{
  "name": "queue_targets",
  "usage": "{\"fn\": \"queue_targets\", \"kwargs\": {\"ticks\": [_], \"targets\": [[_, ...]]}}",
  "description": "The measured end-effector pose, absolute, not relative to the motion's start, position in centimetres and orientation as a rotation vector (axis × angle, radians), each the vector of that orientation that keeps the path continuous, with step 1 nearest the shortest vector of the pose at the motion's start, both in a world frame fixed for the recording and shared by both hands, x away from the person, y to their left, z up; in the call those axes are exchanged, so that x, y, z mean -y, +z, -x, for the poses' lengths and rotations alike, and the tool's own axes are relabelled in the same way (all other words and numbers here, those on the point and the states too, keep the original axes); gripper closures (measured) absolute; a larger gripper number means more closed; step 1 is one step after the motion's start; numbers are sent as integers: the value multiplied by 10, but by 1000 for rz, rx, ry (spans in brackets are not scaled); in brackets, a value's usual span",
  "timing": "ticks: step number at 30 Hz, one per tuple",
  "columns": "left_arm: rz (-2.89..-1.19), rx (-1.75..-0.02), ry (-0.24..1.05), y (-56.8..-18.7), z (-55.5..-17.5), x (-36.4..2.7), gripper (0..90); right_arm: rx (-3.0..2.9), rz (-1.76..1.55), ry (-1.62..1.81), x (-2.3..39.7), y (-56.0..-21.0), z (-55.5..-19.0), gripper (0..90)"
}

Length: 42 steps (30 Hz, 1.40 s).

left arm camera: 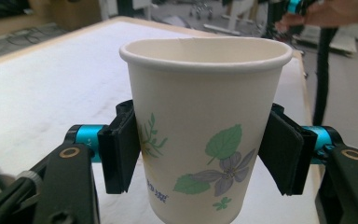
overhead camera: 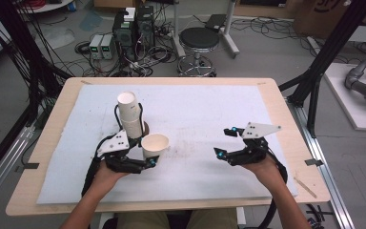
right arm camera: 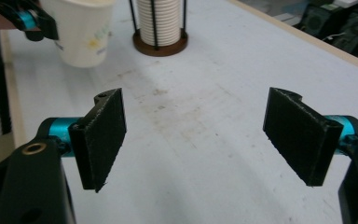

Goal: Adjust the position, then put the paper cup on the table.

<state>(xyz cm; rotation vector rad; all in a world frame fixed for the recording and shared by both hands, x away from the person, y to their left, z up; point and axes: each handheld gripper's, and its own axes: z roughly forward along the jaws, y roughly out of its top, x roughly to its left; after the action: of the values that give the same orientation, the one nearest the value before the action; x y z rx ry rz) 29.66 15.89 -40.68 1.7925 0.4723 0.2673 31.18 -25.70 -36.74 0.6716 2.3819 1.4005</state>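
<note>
bench (overhead camera: 47,157): pale wood top, mostly covered by a white mat (overhead camera: 200,109) with faint brownish smudges near the middle.

left gripper (overhead camera: 143,160): held in the left hand (overhead camera: 106,172) at the near left of the mat; fingers (left arm camera: 121,149) clamped on a paper cup (left arm camera: 205,135), one black pad pressed to each side of the wall below the rim. grey three-cornered plate on top.

paper cup: white, printed with green leaves and a purple flower; upright, mouth open, empty as far as the inside shows. in the right gripper view (right arm camera: 81,32), base apparently clear of the mat, though hard to tell at that angle.

cup stack (overhead camera: 129,114): tall column of nested white cups in a black wire holder (right arm camera: 160,28) on a round brown base, standing on the mat just beyond and left of the held cup, leaning slightly in the high view.

right gripper (overhead camera: 225,142): held in the right hand (overhead camera: 262,167) at the near right of the mat, well apart from the cup; fingers (right arm camera: 105,137) spread wide, nothing between them, bare mat below.

beyond the bench: black round stool (overhead camera: 198,40), computer towers and tangled cables on a grey floor.
</note>
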Motion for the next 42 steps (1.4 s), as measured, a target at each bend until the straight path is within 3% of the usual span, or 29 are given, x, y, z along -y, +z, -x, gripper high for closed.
{"fn": "queue_targets", "kwargs": {"ticks": [14, 42], "targets": [[-1687, -522, 318, -421, -290, -194, 340, -2248, -807, 1422, 275, -399, -305, 215], [-1639, -520, 392, -425, -287, -203, 328, -2169, -830, 1452, 283, -397, -301, 215]]}}
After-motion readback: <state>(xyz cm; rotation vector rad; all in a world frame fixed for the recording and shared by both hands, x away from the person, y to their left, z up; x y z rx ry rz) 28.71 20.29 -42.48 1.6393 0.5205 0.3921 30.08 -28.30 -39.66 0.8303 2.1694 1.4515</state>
